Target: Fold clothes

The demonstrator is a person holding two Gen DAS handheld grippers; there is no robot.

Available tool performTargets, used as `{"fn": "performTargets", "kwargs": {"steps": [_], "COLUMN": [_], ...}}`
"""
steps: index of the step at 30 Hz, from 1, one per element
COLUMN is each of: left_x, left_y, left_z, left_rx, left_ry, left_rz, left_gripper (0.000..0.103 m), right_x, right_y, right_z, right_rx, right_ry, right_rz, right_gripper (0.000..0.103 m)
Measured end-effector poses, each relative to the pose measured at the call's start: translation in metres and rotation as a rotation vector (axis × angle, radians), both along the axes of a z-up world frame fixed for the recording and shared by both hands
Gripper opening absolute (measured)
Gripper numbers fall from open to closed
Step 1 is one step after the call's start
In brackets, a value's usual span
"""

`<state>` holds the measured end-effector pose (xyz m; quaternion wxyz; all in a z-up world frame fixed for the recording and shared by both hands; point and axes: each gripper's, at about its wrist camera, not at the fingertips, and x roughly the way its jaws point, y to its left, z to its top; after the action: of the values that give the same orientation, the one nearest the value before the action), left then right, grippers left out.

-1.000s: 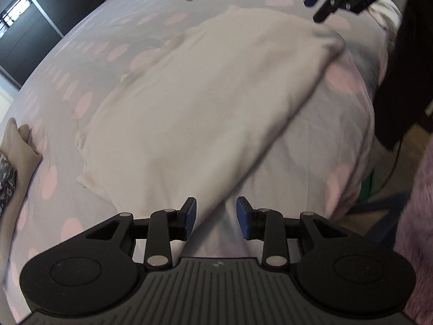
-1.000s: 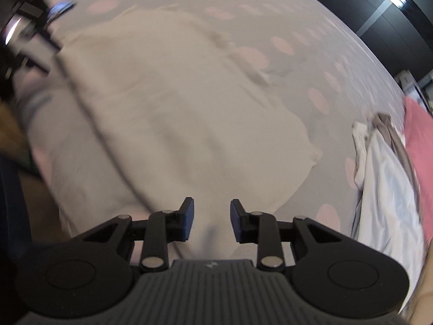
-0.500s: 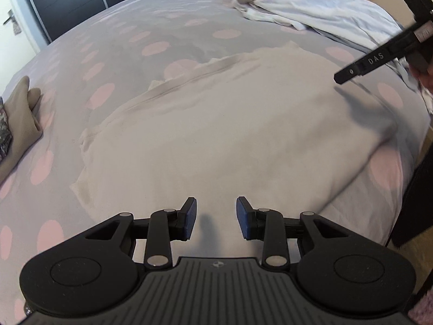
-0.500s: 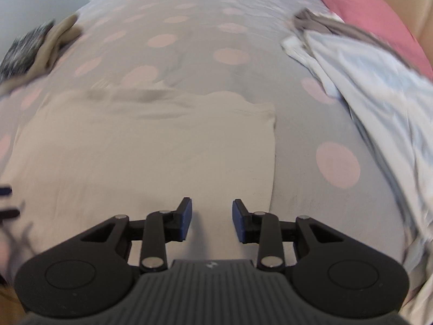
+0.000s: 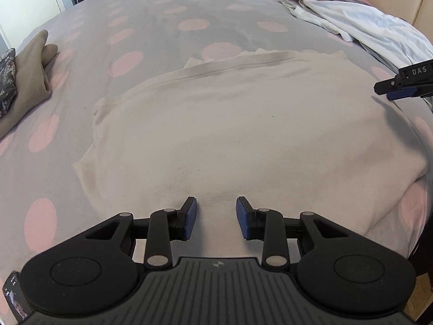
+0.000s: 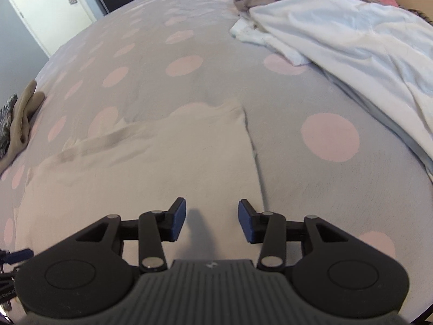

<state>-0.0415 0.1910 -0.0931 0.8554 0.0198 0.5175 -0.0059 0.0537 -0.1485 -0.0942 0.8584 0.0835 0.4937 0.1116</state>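
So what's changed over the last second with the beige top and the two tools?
Both tools swung round from looking along the bed's edge to facing across the bed, ending over the near hem of the beige top. The left tool kept its gap, with nothing between its pads. The right tool is opening, gripping nothing. The top stayed flat; the white pile and tan clothes stayed put.

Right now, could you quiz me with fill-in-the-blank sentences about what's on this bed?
1. The bedspread is grey with ____ dots.
2. The cream garment lies spread ____ on it.
3. Between the left gripper pads there is ____.
4. The white clothes pile lies to the garment's ____.

Missing: pink; flat; nothing; right
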Motion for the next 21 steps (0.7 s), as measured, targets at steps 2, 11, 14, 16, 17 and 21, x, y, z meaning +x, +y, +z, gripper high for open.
{"fn": "performTargets", "kwargs": {"steps": [2,11,14,16,17,21], "left_x": [0.003,0.012,0.013,0.014,0.014,0.014], "left_y": [0.001,0.004,0.004,0.004,0.004,0.004], "left_z": [-0.003,-0.005,-0.006,-0.007,-0.007,-0.007], "left_rx": [-0.009,-0.043,-0.049,-0.051,-0.052,-0.054], "left_ry": [0.009,0.018,0.022,0.023,0.023,0.023], "left_rz": [0.009,0.046,0.050,0.052,0.053,0.055], "left_gripper": [0.030,0.032,0.032,0.033,0.033,0.033], "right_x": [0.003,0.023,0.024,0.025,0.025,0.021], "right_y": [-0.003,-0.010,-0.008,-0.006,-0.002,0.009], "right_z": [0.000,-0.019,-0.028,-0.034,-0.035,-0.037], "right_rx": [0.002,-0.028,0.005,0.026,0.012,-0.008], "right_ry": [0.007,0.072,0.105,0.126,0.122,0.100], "right_rz": [-0.024,-0.089,-0.067,-0.053,-0.032,0.024], "right_gripper": [0.052,0.063,0.065,0.066,0.066,0.049]}}
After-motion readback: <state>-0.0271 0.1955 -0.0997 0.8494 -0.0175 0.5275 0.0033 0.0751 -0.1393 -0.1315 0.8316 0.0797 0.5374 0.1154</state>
